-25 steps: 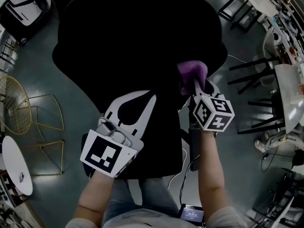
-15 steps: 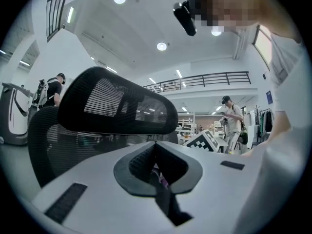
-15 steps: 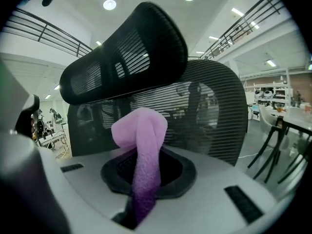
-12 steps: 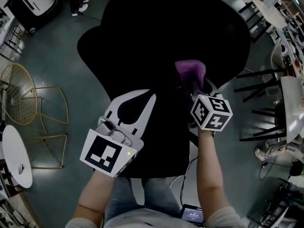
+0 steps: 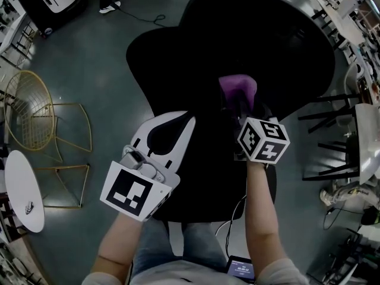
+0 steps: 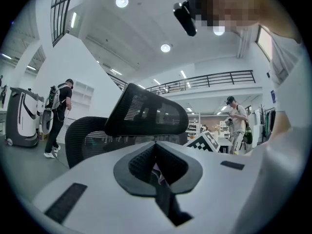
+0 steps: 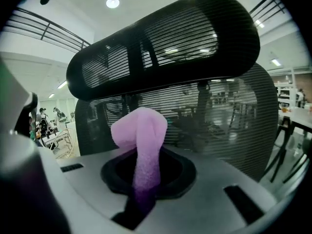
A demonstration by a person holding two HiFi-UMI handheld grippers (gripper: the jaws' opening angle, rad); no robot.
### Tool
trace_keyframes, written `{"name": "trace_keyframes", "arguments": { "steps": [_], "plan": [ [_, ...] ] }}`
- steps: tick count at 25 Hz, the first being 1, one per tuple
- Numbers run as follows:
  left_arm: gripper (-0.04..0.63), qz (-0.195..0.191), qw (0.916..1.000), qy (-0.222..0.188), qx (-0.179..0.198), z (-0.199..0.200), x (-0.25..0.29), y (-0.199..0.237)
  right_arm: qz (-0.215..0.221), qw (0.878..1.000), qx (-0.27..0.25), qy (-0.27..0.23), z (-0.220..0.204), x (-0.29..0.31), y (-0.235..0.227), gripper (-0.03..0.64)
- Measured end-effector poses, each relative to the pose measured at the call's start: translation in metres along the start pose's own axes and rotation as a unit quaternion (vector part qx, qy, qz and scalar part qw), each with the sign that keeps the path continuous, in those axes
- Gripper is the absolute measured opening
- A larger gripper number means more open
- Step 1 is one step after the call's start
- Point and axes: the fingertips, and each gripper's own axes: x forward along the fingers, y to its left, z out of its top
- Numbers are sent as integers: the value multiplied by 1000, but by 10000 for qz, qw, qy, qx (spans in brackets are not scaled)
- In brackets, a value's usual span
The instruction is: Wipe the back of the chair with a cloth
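The right hand-held gripper [image 5: 242,107] is clenched on a purple cloth [image 5: 237,88], whose folded end sticks out past the jaws. In the right gripper view the cloth [image 7: 140,135] sits at 12 o'clock of the jaws, in front of the black mesh chair back [image 7: 224,116] and under the headrest [image 7: 165,38]. Whether it actually presses the mesh cannot be told. The mesh shows no wiped and unwiped parts, so my guess is that the stroke is under way, with most of the back left to cover.

The left hand-held gripper [image 5: 185,123] has its jaws closed together on nothing and hangs at 8 o'clock of the cloth, near the chair's rear but taking no part.

There is room to move: the back spreads wide towards 12 o'clock in the head view, so strokes can run out to 10 and 2 o'clock before reaching its curved edge. On the floor, a gold wire chair [image 5: 29,120] stands well apart at 9 o'clock and dark-legged furniture [image 5: 332,129] sits closer at 3 o'clock. A cable [image 5: 233,218] trails near the person's legs at 6 o'clock, which is worth minding when stepping
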Motion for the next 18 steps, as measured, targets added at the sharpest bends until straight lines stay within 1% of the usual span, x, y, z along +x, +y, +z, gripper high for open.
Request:
{"name": "trace_keyframes", "arguments": {
  "steps": [18],
  "plan": [
    [12,198,9998,-9,34,8,-56,58,215,9998,-55,28,0,32,93,52]
  ]
}}
